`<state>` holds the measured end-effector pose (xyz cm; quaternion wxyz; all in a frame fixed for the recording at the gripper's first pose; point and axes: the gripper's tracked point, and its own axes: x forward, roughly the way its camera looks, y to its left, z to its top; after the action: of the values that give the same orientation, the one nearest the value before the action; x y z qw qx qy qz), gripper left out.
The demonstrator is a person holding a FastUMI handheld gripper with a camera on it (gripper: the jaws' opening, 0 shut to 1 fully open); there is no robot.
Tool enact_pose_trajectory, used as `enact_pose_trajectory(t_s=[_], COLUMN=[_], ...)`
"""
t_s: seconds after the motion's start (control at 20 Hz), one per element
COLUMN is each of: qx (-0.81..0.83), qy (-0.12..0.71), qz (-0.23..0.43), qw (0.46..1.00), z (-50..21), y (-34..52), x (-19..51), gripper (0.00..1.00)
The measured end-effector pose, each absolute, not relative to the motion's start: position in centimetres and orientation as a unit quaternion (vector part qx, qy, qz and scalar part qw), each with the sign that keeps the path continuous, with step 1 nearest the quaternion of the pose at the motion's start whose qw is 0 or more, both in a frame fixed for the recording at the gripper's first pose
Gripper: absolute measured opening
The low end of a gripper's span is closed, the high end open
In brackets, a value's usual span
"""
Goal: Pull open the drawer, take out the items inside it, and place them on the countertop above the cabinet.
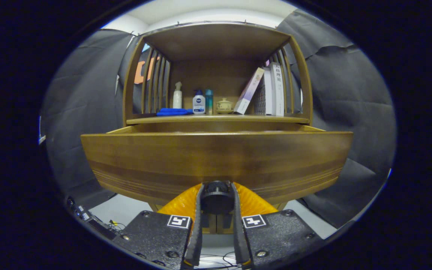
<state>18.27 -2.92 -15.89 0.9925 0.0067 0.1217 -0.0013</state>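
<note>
The claw (216,195) is pinching the round knob (216,197) of the drawer (216,161), which is pulled out below the counter (216,119).

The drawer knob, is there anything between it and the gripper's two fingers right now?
Nothing. In the gripper view both fingers press directly on the round knob at the drawer front.

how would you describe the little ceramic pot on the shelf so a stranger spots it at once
Look at the wooden cabinet's open shelf above the pulled-out drawer. Near its middle sits a squat cream lidded ceramic pot, between the slim teal bottle and the leaning books. It is the lowest, roundest thing there.
</note>
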Motion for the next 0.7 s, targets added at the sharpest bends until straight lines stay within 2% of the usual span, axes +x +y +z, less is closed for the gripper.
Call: enact_pose_trajectory(t_s=[0.7], qx=[0.006], qy=[0.129], qz=[0.003], qw=[0.992], z=[-16.3], y=[-3.2], x=[18.32], gripper=[0.37])
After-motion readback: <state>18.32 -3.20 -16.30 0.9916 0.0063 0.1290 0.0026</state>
